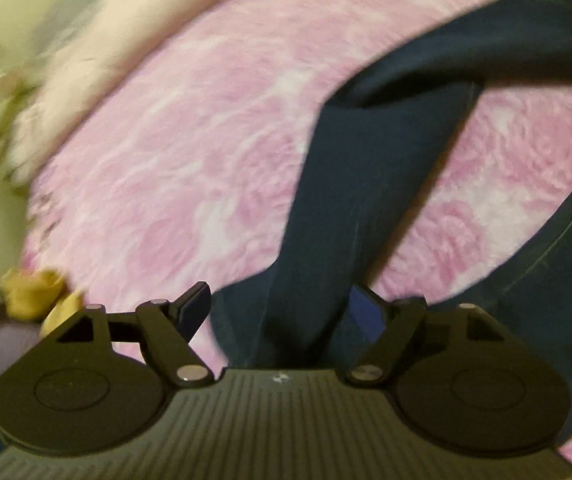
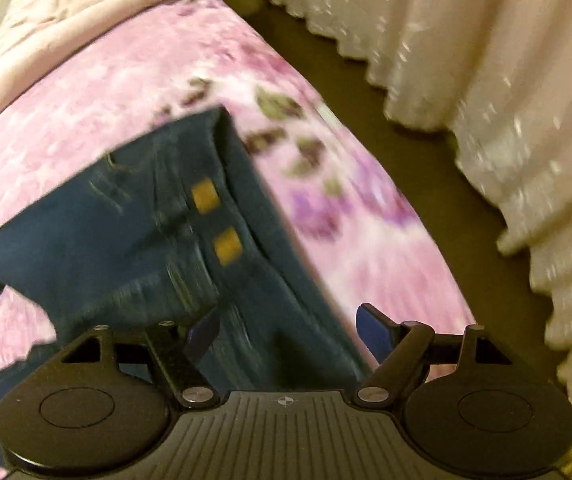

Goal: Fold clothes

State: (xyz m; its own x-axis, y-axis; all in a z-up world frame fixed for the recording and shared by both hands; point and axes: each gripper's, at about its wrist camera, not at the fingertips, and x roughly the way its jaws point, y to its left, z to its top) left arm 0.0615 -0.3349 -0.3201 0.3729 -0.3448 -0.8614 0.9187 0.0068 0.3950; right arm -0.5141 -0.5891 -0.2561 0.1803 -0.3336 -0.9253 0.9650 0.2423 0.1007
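Dark blue jeans [image 1: 369, 184] lie spread on a pink flowered bed cover [image 1: 190, 128]. In the left wrist view one trouser leg runs from the far right down between the fingers of my left gripper [image 1: 280, 312], which is open. In the right wrist view the waistband end of the jeans [image 2: 134, 232], with two yellow tags [image 2: 216, 220] inside, lies under my right gripper [image 2: 289, 332]. That gripper is open too, with denim between its wide-apart fingers. Both views are blurred.
A pale quilt [image 2: 58, 28] is bunched at the far side of the bed cover [image 2: 369, 248]. A white curtain [image 2: 505, 80] hangs to the right beyond a strip of dark floor [image 2: 417, 168]. A yellow cloth thing [image 1: 34, 292] lies at the bed's left edge.
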